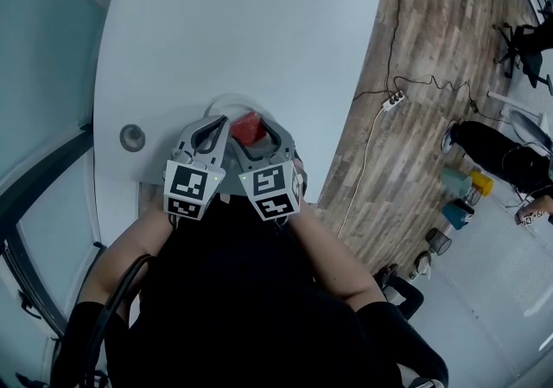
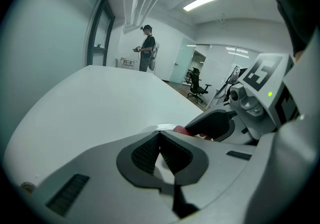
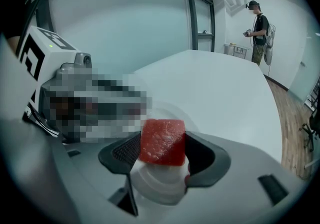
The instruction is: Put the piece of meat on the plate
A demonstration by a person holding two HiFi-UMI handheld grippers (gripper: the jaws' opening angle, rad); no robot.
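A red, square piece of meat (image 3: 162, 141) sits between the jaws of my right gripper (image 3: 161, 154), which is shut on it just above a white plate (image 3: 159, 187). From the head view the meat (image 1: 247, 127) shows red over the plate (image 1: 226, 104) near the table's front edge, with the right gripper (image 1: 256, 141) around it. My left gripper (image 1: 208, 133) hangs right beside it on the left. In the left gripper view its jaws (image 2: 160, 149) meet with nothing between them, and a bit of the meat (image 2: 186, 130) peeks past the plate rim (image 2: 160, 127).
The long white table (image 1: 242, 23) stretches away from me. A round grey cap (image 1: 132, 137) sits in the tabletop to the left. Cables and a power strip (image 1: 394, 99) lie on the wood floor at right. A person (image 3: 258, 31) stands far off.
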